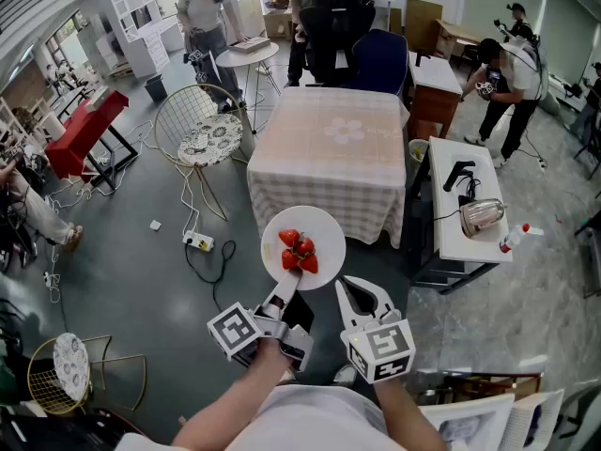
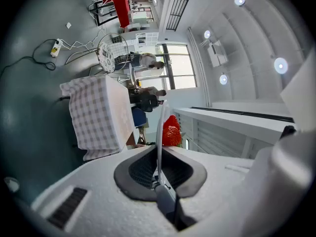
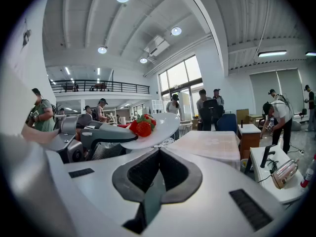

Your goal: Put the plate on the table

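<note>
A white plate point(image 1: 302, 242) with strawberries point(image 1: 299, 252) on it hangs in the air, in front of the near edge of the table with the checked cloth point(image 1: 329, 148). My left gripper point(image 1: 282, 299) is shut on the plate's near rim. In the left gripper view the plate point(image 2: 159, 132) shows edge-on between the pads, with the strawberries point(image 2: 171, 131) beyond and the table point(image 2: 98, 117) to the left. My right gripper point(image 1: 362, 294) stays just right of the plate, shut and holding nothing. In the right gripper view the plate point(image 3: 153, 130) and the left gripper point(image 3: 94, 137) lie ahead to the left.
A white side table point(image 1: 465, 209) with a metal appliance stands right of the checked table. A wire chair point(image 1: 202, 130) stands to its left, and a power strip with cable point(image 1: 199, 242) lies on the floor. Office chairs point(image 1: 338, 26) and several people are behind.
</note>
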Tool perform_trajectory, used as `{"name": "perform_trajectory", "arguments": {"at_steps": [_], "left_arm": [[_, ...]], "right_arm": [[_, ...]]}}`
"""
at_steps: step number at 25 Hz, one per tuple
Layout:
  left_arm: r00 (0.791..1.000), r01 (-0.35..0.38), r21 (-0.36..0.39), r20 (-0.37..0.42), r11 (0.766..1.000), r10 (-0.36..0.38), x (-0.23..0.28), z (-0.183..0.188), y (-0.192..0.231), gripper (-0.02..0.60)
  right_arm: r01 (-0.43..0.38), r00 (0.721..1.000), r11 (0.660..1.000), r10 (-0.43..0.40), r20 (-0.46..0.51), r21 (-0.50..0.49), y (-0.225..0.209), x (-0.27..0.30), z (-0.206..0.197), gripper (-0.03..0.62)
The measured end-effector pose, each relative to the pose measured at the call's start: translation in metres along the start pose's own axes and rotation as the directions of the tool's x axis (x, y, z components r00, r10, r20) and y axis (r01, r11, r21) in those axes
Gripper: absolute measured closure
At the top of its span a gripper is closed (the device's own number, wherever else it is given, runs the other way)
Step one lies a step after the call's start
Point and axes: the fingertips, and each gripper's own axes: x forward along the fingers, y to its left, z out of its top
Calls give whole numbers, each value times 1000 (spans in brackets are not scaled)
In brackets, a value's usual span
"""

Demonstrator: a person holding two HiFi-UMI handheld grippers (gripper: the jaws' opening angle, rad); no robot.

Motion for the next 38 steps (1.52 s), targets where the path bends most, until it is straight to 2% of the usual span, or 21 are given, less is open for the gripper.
{"name": "perform_trajectory", "arguments": {"at_steps": [12, 19, 27, 38], "left_arm": [[999, -44, 28, 24, 999, 43, 26, -38, 5, 557], [998, -59, 25, 25, 998, 58, 37, -40, 10, 557], [998, -59, -21, 0, 998, 59, 77, -20, 32, 557], [997, -32, -75, -69, 997, 27, 156, 61, 58, 557]], "right_arm": [[-57, 998, 998, 57, 30, 13, -41, -20, -7, 589], [-66, 998, 998, 65, 23, 22, -53, -14, -11, 589], [-29, 1000, 1000, 29, -7, 10, -76, 21, -14, 589], [66, 997, 998, -67, -48, -8, -104, 121, 14, 589]]}}
